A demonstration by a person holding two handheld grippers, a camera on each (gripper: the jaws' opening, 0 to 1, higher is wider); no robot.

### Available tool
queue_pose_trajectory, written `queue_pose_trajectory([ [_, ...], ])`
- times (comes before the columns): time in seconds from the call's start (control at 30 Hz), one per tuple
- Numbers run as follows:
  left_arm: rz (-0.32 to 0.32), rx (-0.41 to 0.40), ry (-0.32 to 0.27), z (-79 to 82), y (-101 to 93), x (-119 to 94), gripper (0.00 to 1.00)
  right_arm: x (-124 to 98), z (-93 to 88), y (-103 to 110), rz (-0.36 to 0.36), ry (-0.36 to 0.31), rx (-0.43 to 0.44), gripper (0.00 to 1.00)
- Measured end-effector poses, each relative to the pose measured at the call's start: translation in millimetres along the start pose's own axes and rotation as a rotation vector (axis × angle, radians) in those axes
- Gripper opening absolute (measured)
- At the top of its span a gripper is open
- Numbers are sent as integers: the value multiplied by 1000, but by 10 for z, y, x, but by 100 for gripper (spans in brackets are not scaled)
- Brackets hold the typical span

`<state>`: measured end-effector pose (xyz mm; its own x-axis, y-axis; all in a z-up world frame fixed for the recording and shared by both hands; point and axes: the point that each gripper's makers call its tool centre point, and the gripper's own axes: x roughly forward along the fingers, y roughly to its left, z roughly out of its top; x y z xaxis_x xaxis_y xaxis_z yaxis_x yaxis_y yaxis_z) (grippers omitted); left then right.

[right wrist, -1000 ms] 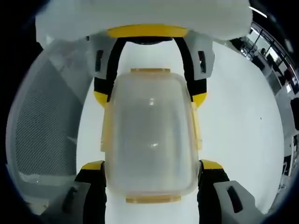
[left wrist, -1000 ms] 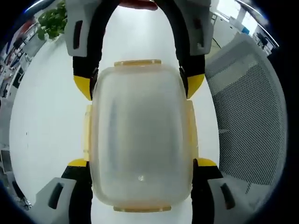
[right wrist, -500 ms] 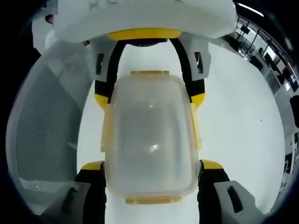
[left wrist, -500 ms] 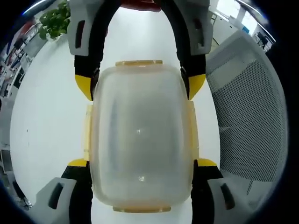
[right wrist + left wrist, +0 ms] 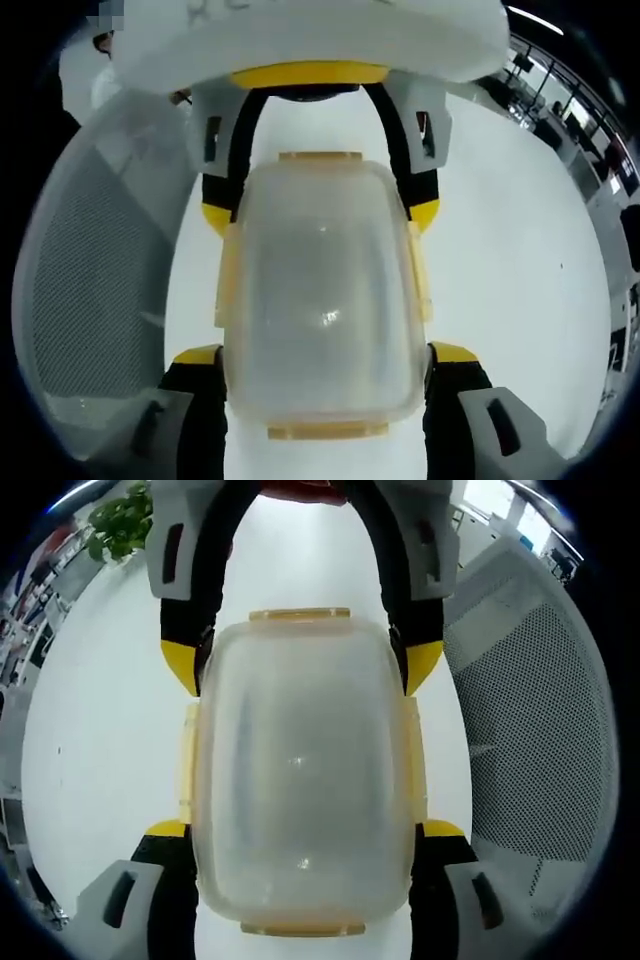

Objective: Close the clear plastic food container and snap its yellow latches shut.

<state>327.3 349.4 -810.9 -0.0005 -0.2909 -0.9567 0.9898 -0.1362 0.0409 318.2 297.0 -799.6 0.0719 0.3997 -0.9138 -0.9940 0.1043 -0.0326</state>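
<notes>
Your left gripper (image 5: 300, 830) has a yellow-tipped jaw on each long side of the clear plastic food container (image 5: 300, 780), pressed up against the side walls, so it is grasping the box at the near end. In the left gripper view your right gripper (image 5: 300, 665) comes in from the top and straddles the far end the same way. In the right gripper view the right gripper (image 5: 325, 355) is likewise clamped against the container (image 5: 320, 300) at its near end, with the left gripper (image 5: 320, 215) facing it across the box.

The lid sits on the container. Yellow latches (image 5: 297, 614) show at both short ends and along the long sides.

The container lies on the white counter (image 5: 100, 730), midway between your two grippers. A grey mesh chair (image 5: 540, 730) stands beside the counter, and a green plant (image 5: 120, 525) sits farther off.
</notes>
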Motion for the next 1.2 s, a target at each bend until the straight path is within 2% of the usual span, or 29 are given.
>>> queue_pose_trajectory([
  [1.2,2,-11,-4,-428,34,-107,89,210,400,-52,14,-22,-1,83],
])
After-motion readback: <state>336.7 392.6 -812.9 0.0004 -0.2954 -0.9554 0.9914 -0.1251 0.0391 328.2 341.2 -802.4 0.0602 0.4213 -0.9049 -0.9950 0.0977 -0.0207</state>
